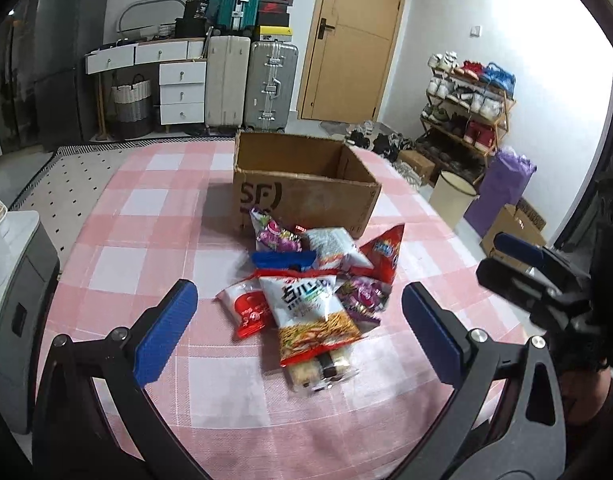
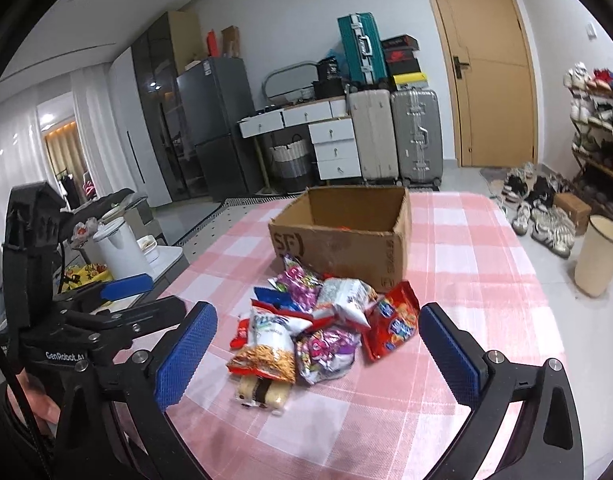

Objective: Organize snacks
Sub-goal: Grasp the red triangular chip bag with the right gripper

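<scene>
Both tools are spread wide with nothing between the pads. The left hand-held gripper [image 1: 299, 322] hangs above the near side of the snack pile [image 1: 310, 300], and the right hand-held gripper [image 2: 318, 350] does the same from the other side, so the heap sits just ahead of and between each pair of fingers.

The likeliest trouble is the overlap. The noodle-print packet [image 1: 311, 316] lies on top of a red pouch [image 1: 248, 310] and a clear-wrapped roll [image 1: 318, 372], so a closing bite here could catch two wrappers at once, or pinch only a slippery corner and let the bag slide out on the way up. Crinkly, air-filled bags also squash and skate on the checked cloth of the surface [image 1: 154, 208].

A second risk is that the two tools are aimed at the same heap and could knock into each other.

Beyond the pile, touching its far edge, stands the open cardboard box [image 1: 302, 196]; a packet carried low could strike its near wall.
</scene>
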Action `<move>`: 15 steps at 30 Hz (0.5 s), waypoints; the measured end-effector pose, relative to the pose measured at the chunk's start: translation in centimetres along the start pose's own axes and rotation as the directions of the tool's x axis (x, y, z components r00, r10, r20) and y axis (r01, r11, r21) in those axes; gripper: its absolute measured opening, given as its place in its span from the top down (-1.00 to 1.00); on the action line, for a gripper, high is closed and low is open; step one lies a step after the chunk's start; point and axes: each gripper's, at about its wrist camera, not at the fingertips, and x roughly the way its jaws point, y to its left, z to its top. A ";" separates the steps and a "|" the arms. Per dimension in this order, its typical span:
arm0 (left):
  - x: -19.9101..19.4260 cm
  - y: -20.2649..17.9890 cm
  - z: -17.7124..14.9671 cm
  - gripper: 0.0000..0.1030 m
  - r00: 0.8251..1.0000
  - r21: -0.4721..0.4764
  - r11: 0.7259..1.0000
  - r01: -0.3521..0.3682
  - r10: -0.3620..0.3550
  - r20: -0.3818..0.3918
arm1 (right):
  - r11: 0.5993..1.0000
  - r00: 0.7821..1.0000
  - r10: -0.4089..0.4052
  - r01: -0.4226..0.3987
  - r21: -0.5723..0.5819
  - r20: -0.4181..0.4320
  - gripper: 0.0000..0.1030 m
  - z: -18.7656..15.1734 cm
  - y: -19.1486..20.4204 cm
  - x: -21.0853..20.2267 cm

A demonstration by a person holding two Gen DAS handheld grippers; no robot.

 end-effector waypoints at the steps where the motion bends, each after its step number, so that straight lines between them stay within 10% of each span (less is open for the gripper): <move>1: 0.2 0.1 -0.2 -0.98 1.000 0.002 1.000 -0.001 0.001 -0.006 | 1.000 1.000 -0.003 0.003 0.012 -0.004 -0.99 -0.4 -0.5 0.3; 15: 6.4 0.5 -1.7 -0.97 0.996 0.008 1.000 0.030 -0.029 -0.082 | 0.985 0.994 -0.054 0.068 0.159 -0.094 -0.99 -2.6 -7.4 6.0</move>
